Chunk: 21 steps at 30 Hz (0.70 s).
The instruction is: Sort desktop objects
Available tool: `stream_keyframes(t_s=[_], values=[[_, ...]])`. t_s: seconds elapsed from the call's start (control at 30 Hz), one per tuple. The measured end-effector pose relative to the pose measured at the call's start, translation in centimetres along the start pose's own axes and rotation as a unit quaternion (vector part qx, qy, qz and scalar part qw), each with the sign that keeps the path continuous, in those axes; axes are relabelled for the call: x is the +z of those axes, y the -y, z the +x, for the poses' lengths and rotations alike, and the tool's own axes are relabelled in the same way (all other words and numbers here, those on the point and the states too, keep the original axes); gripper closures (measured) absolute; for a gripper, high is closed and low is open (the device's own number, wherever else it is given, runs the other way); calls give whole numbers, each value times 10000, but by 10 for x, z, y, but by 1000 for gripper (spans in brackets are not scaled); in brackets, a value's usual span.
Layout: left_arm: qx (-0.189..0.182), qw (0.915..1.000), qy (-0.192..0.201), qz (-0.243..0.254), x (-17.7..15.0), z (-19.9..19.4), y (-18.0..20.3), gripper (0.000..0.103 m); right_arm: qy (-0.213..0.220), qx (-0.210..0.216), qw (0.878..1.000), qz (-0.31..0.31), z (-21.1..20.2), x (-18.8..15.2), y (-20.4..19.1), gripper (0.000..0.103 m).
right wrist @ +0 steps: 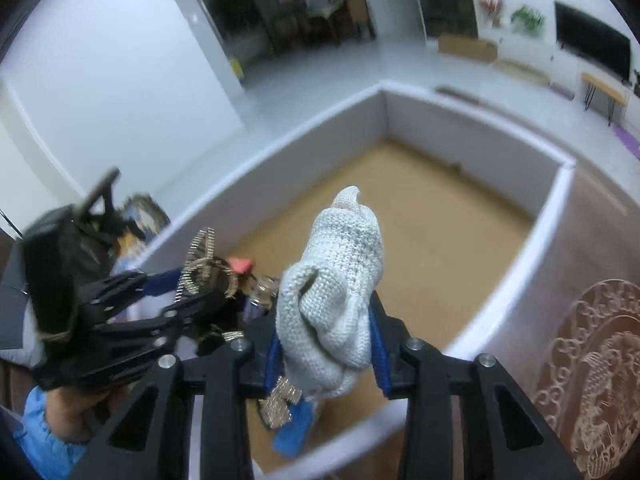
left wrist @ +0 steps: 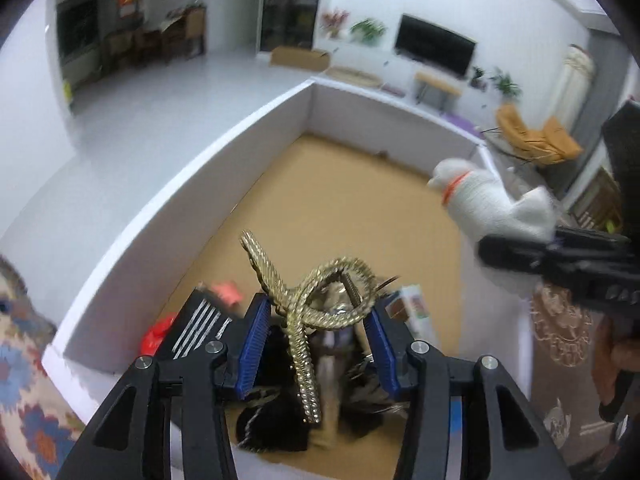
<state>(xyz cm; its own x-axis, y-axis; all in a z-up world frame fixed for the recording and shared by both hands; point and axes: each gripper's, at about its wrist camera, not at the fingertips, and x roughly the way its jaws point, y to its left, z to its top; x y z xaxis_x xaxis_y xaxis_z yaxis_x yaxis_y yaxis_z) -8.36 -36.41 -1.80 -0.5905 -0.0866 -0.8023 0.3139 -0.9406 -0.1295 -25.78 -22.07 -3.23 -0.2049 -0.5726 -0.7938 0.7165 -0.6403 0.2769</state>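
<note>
My left gripper [left wrist: 318, 316] is shut on a knotted gold twisted rope [left wrist: 320, 300] and holds it above the near end of the white-walled box [left wrist: 168, 204]. In the right wrist view the left gripper [right wrist: 208, 292] and the gold rope [right wrist: 204, 268] show at the left. My right gripper [right wrist: 326, 340] is shut on a white knitted glove [right wrist: 340, 292] and holds it above the box [right wrist: 472, 124]. The glove, with an orange cuff band, also shows at the right of the left wrist view [left wrist: 488, 200].
The box has a brown cardboard floor [left wrist: 344, 208]. At its near end lie red pieces [left wrist: 226, 292], a small carton [left wrist: 412, 304], dark fuzzy items [left wrist: 276, 420] and a blue item [right wrist: 296, 428]. A patterned brown cloth [right wrist: 592, 372] lies right of the box.
</note>
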Motion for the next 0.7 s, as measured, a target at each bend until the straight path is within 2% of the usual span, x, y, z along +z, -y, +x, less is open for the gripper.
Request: stream_keyframes(t_s=[0.03, 0.07, 0.1, 0.13, 0.2, 0.37, 0.43, 0.53, 0.63, 0.7], values=[[-4, 10000, -55, -21, -2, 3, -1, 46, -223, 14, 9997, 10, 16, 1, 0, 50], [5, 9999, -101, -27, -4, 6, -1, 39, -367, -4, 9993, 46, 25, 0, 2, 32], [43, 9999, -121, -9, -5, 6, 0, 27, -466, -27, 9989, 100, 32, -1, 5, 21], [108, 9999, -89, 28, -7, 3, 2, 19, -517, 20, 9985, 177, 33, -2, 8, 19], [297, 9995, 53, 65, -9, -6, 7, 14, -470, 43, 9986, 236, 25, -5, 13, 15], [599, 9967, 498, -248, -14, -34, 18, 7, -167, -484, 9986, -110, -32, 4, 10, 6], [484, 9981, 322, -188, -13, -35, 31, 0, -130, -866, 9955, -356, -48, -1, 7, 0], [471, 9984, 196, -223, -16, -35, 45, 0, -323, -1360, 9884, -598, -50, -13, 10, 0], [945, 9946, 264, -340, -21, -39, 55, 0, -418, -1706, 9812, -794, -49, -24, 12, 0], [1228, 9910, 378, -364, -23, -47, 57, 0, -349, -1668, 9820, -820, -52, -29, 13, 0]])
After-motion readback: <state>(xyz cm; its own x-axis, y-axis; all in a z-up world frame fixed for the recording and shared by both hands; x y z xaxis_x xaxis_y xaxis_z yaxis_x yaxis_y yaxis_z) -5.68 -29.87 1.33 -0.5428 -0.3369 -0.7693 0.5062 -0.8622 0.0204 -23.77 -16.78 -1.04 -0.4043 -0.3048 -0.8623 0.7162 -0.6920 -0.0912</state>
